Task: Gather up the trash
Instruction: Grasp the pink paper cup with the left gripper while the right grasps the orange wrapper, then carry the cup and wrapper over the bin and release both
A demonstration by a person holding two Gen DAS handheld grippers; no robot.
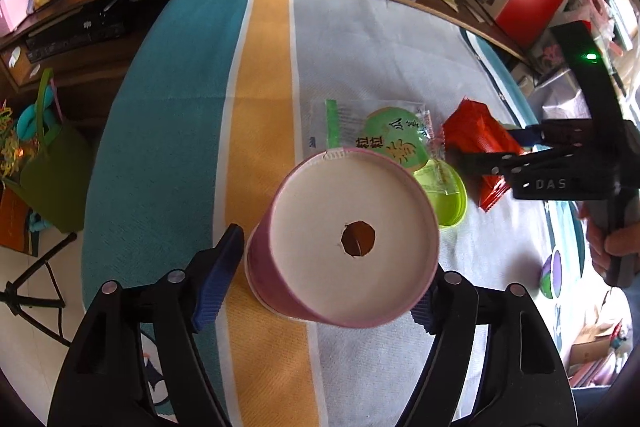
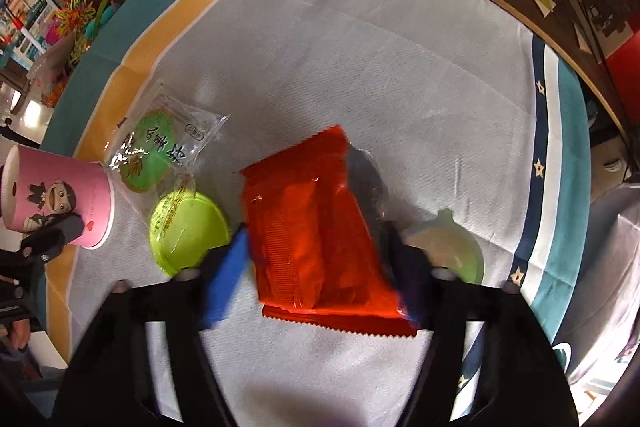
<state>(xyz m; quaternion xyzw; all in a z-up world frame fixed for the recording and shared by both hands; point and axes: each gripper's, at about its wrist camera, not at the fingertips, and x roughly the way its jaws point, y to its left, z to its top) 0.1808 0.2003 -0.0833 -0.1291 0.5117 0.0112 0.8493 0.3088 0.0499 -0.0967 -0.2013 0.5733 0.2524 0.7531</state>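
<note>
Between the right tongs (image 2: pixel 320 267), seemingly pinched, the red wrapper (image 2: pixel 316 227).

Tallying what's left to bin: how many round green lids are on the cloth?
2. One bright green lid lies beside the pink cup, left of the red wrapper; a paler lid lies to the wrapper's right. Others may be hidden.

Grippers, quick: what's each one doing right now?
Left gripper: around the upside-down pink cup; right pad hidden, grip cannot be told.
Right gripper: closed on the red packet.
</note>
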